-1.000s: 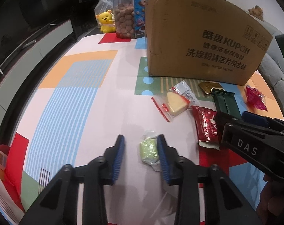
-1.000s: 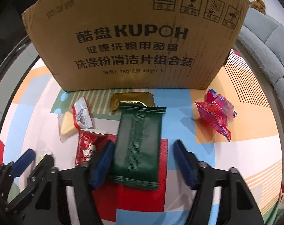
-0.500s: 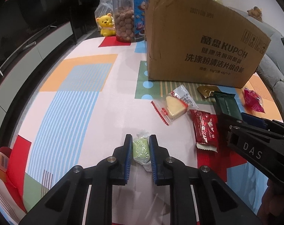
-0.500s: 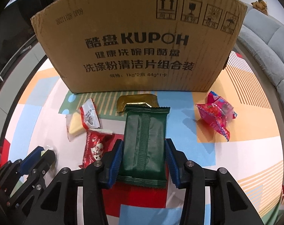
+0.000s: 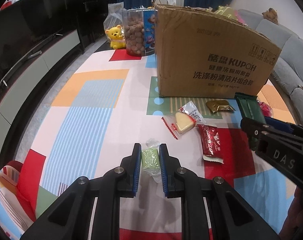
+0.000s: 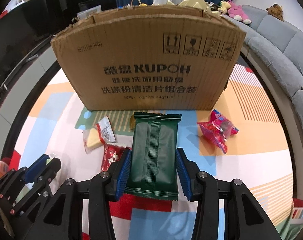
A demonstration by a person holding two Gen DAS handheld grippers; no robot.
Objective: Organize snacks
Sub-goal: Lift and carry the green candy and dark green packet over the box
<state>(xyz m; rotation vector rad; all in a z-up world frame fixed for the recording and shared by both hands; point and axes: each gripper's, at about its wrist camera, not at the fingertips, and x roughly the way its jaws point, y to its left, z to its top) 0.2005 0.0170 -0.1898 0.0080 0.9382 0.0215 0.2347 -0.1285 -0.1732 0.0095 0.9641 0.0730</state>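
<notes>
My left gripper (image 5: 150, 154) is shut on a small green candy (image 5: 149, 159) in clear wrap, held above the table. My right gripper (image 6: 154, 159) is shut on a dark green snack pack (image 6: 154, 152), lifted off the table and facing the cardboard box (image 6: 149, 64). The box (image 5: 209, 60) stands open-topped at the back of the table. On the table lie a cheese wedge pack (image 5: 184, 119), a red sachet (image 5: 211, 142), a gold wrapper (image 5: 219, 105) and a pink-red packet (image 6: 217, 132). The right gripper also shows in the left wrist view (image 5: 271, 134).
A jar of round snacks (image 5: 134, 36) and a yellow bear toy (image 5: 115, 36) stand left of the box. A black TV cabinet (image 5: 31, 46) runs along the left. A grey sofa (image 6: 281, 46) lies to the right. The tablecloth (image 5: 87, 108) has coloured patches.
Both grippers closed: the left on the green candy, the right on the dark green pack. Both have since lifted their items up off the table.
</notes>
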